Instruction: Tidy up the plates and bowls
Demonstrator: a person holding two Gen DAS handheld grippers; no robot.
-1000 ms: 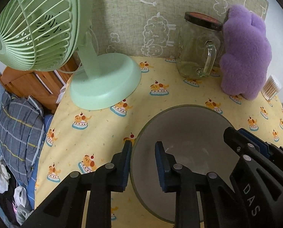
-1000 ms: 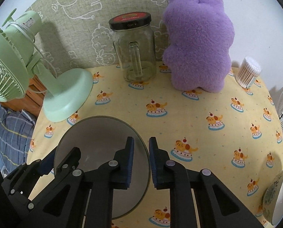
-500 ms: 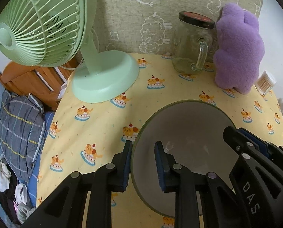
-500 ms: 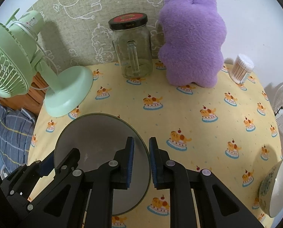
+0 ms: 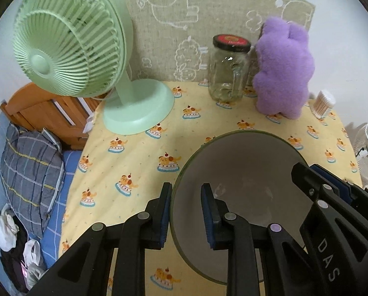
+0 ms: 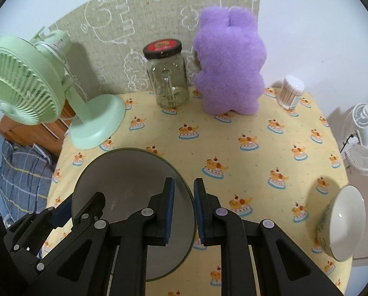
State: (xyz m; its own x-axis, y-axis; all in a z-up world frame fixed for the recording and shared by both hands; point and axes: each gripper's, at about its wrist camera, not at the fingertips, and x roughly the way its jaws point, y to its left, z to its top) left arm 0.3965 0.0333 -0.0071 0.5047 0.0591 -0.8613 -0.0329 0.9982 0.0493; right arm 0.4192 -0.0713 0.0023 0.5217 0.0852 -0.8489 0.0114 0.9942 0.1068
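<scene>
A grey plate point(image 5: 243, 172) with a green rim is held above the yellow tablecloth by both grippers. My left gripper point(image 5: 186, 212) is shut on its left rim, one finger on each face. My right gripper point(image 6: 184, 212) is shut on its right rim point(image 6: 134, 172). The right gripper's fingers point(image 5: 332, 190) show at the plate's far side in the left wrist view. A white bowl point(image 6: 342, 222) with a patterned outside stands near the table's right front edge.
A green desk fan point(image 5: 85, 61) stands at the back left. A lidded glass jar point(image 5: 229, 71), a purple plush toy point(image 5: 282, 69) and a tub of cotton swabs point(image 5: 323, 103) line the back. A bed lies left of the table edge, a white fan point(image 6: 366, 135) to the right.
Both grippers have lifted and drawn back with the plate, so more of the table and the white bowl show. Their hold on the plate is unchanged.
</scene>
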